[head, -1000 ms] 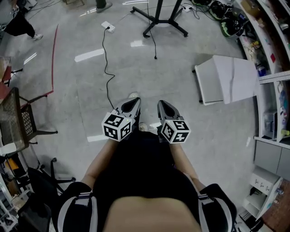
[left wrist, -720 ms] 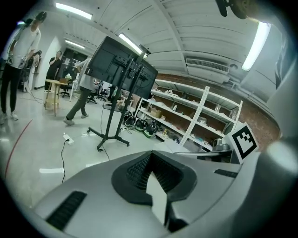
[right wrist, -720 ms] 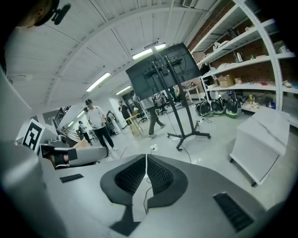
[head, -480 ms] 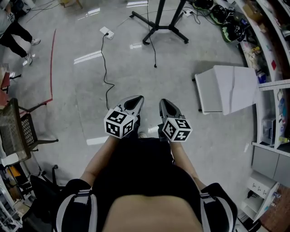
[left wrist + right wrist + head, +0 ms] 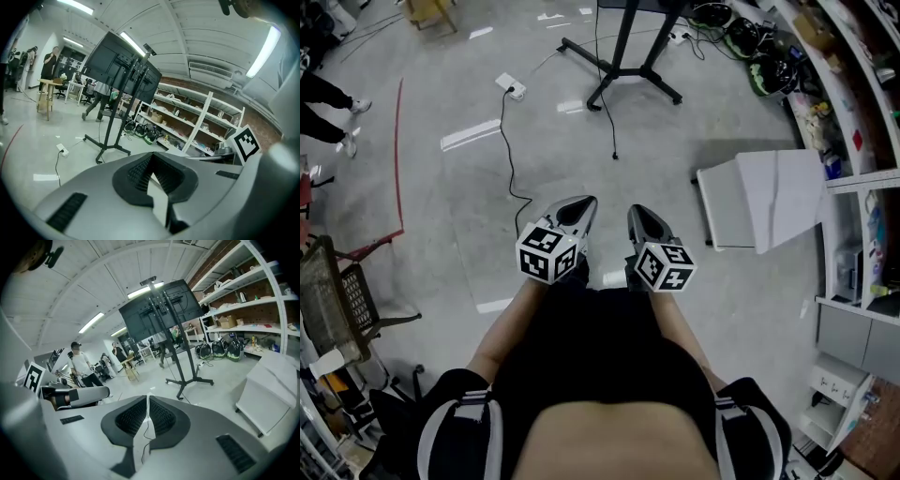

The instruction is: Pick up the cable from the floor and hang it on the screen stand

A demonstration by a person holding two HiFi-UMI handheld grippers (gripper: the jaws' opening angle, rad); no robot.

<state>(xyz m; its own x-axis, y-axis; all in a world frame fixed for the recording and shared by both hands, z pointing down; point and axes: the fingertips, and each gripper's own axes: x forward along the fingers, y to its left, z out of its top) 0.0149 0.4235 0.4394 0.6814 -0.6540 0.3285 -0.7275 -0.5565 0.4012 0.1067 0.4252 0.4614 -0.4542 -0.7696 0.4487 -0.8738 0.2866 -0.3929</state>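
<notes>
A thin black cable snakes over the grey floor from a white plug block toward my feet; in the left gripper view the cable lies at lower left. The black screen stand is ahead, and a second cable end dangles from it to the floor. The stand's screen shows in the left gripper view, and the screen also fills the middle of the right gripper view. My left gripper and right gripper hang side by side at waist height, both shut and empty, well short of the cable.
A white folded board lies on the floor at right, before shelving. Dark bags sit by the shelves near the stand. A red floor line and a wire basket are at left. A person's legs show at far left.
The stand, plug block and cable have slid down the head view toward me as I moved forward. Both grippers keep their place before my body, still shut.
</notes>
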